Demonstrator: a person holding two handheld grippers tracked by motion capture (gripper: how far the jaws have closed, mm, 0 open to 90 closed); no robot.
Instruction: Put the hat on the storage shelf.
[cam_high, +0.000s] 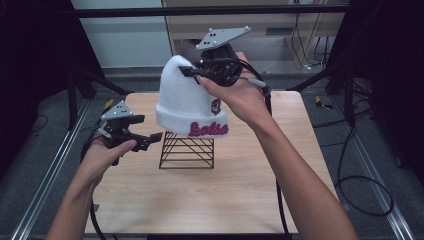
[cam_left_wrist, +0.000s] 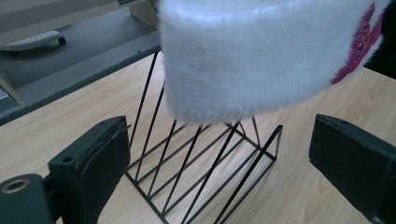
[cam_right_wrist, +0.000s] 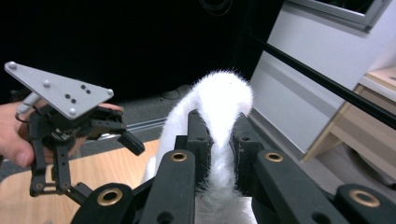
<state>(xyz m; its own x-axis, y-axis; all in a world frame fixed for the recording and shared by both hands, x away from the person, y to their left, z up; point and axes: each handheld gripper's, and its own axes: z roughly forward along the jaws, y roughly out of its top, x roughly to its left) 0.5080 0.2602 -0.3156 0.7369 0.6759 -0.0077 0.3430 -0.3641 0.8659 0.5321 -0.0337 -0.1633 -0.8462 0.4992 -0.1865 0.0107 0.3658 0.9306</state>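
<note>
Hat handling at the stand is under way. Right gripper (cam_high: 192, 71) is clamped on the crown of the white fluffy knit hat with pink embroidered lettering on its cuff (cam_high: 187, 102); in the right gripper view the pile is pinched tight between the two jaws (cam_right_wrist: 219, 140). The hat hangs from that grip with its cuff just above the top of the black wire-frame stand (cam_high: 187, 150), which sits near the middle of the light wooden worktop (cam_high: 200, 200). In the left gripper view the cuff (cam_left_wrist: 247, 60) overlaps the upper wires of the stand (cam_left_wrist: 205, 163); whether it rests on them or clears them cannot be told.

Left gripper (cam_high: 145, 137) is held beside the stand on its left, jaws spread wide, with nothing between them, pointing toward the hat's lower edge.

Status, as judged: the hat is gripped and carried at the stand, so the grasp is done. Whether it is going on or coming off cannot be told. Remaining work is to seat it on the frame or carry it clear, then release.
</note>
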